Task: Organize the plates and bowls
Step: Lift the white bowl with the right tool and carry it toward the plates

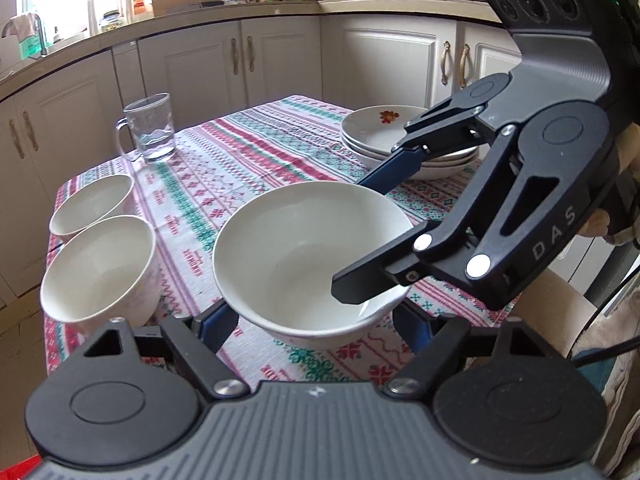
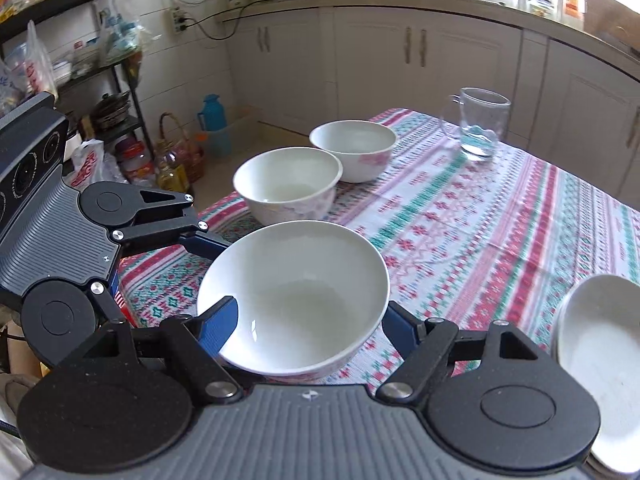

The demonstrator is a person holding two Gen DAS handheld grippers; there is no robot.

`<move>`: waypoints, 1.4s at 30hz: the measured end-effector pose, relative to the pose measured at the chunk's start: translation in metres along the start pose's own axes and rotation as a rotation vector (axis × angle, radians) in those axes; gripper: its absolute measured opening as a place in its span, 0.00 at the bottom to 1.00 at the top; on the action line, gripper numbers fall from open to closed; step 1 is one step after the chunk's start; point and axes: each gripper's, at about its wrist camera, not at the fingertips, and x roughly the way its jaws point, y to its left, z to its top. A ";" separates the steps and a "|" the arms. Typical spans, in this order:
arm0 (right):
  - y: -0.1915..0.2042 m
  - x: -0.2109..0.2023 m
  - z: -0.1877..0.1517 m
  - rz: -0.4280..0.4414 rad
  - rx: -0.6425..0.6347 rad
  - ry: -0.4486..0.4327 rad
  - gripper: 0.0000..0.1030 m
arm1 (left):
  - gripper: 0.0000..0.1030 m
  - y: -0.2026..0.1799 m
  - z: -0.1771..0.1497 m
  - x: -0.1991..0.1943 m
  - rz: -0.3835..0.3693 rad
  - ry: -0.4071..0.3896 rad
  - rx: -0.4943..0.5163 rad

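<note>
Both claws share one load — a wide, shallow white ceramic bowl (image 1: 308, 256), lifted clear of the striped red-and-green cloth on the surface (image 1: 248, 152). The left claw (image 1: 316, 320) holds the bowl's lower body between its blue pads, set at a middling width. The right claw (image 2: 310, 326) grips the same bowl from the opposite side, one finger over the rim at about 4 o'clock in the left wrist view.

The likely target is the pair of deeper white bowls (image 2: 289, 182), touching each other at about 11 o'clock from the right wrist. The stack of white plates with a red motif (image 1: 394, 136) sits well apart at 2 o'clock in the left view, and a clear glass mug (image 1: 150, 128) stands near the far bowl.

To do this well: keep the bowl level, move both hands as one so neither pad slips, and give the mug a wide berth — then lower squarely before either claw lets go.
</note>
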 end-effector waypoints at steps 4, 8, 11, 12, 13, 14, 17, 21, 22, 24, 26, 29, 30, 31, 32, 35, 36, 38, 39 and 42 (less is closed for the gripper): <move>-0.007 -0.004 -0.006 -0.020 0.019 0.002 0.81 | 0.81 -0.005 0.004 0.007 -0.017 0.001 0.012; -0.015 -0.005 -0.011 -0.033 0.039 0.003 0.81 | 0.81 -0.009 0.007 0.015 -0.026 0.006 0.022; -0.019 -0.006 -0.014 -0.042 0.048 0.005 0.81 | 0.81 -0.011 0.008 0.019 -0.030 0.010 0.029; -0.020 -0.006 -0.015 -0.044 0.049 0.005 0.81 | 0.81 -0.012 0.008 0.021 -0.030 0.011 0.029; -0.021 -0.006 -0.015 -0.046 0.051 0.006 0.81 | 0.81 -0.013 0.009 0.022 -0.031 0.013 0.029; -0.023 -0.006 -0.016 -0.046 0.056 0.007 0.81 | 0.81 -0.013 0.009 0.023 -0.032 0.015 0.028; -0.026 -0.005 -0.019 -0.043 0.064 0.010 0.81 | 0.81 -0.014 0.009 0.025 -0.034 0.022 0.027; -0.029 -0.004 -0.021 -0.037 0.073 0.011 0.81 | 0.81 -0.014 0.008 0.027 -0.033 0.025 0.027; -0.030 -0.004 -0.022 -0.037 0.074 0.010 0.81 | 0.81 -0.014 0.009 0.027 -0.032 0.025 0.029; -0.030 -0.004 -0.022 -0.036 0.076 0.006 0.81 | 0.81 -0.014 0.009 0.028 -0.032 0.026 0.026; -0.031 -0.004 -0.022 -0.031 0.080 0.003 0.82 | 0.81 -0.014 0.009 0.028 -0.030 0.025 0.028; -0.032 -0.004 -0.023 -0.027 0.085 -0.004 0.92 | 0.82 -0.015 0.009 0.027 -0.021 0.023 0.034; -0.032 -0.005 -0.023 -0.033 0.085 -0.010 0.96 | 0.84 -0.015 0.008 0.027 -0.016 0.022 0.034; -0.031 -0.006 -0.023 -0.040 0.084 -0.017 1.00 | 0.86 -0.015 0.008 0.026 -0.015 0.020 0.031; -0.031 -0.008 -0.023 -0.043 0.082 -0.025 1.00 | 0.87 -0.014 0.008 0.025 -0.015 0.019 0.025; -0.031 -0.010 -0.021 -0.044 0.085 -0.027 1.00 | 0.88 -0.011 0.006 0.021 -0.012 0.019 0.013; -0.031 -0.011 -0.020 -0.047 0.083 -0.028 1.00 | 0.88 -0.010 0.005 0.019 -0.008 0.019 0.010; -0.030 -0.013 -0.018 -0.050 0.071 -0.030 1.00 | 0.89 -0.009 0.003 0.015 0.001 0.020 0.000; -0.029 -0.014 -0.017 -0.051 0.063 -0.031 1.00 | 0.89 -0.008 0.001 0.013 0.004 0.021 -0.004; -0.024 -0.015 -0.011 -0.051 0.029 -0.033 1.00 | 0.89 -0.005 -0.003 0.003 0.022 0.018 -0.022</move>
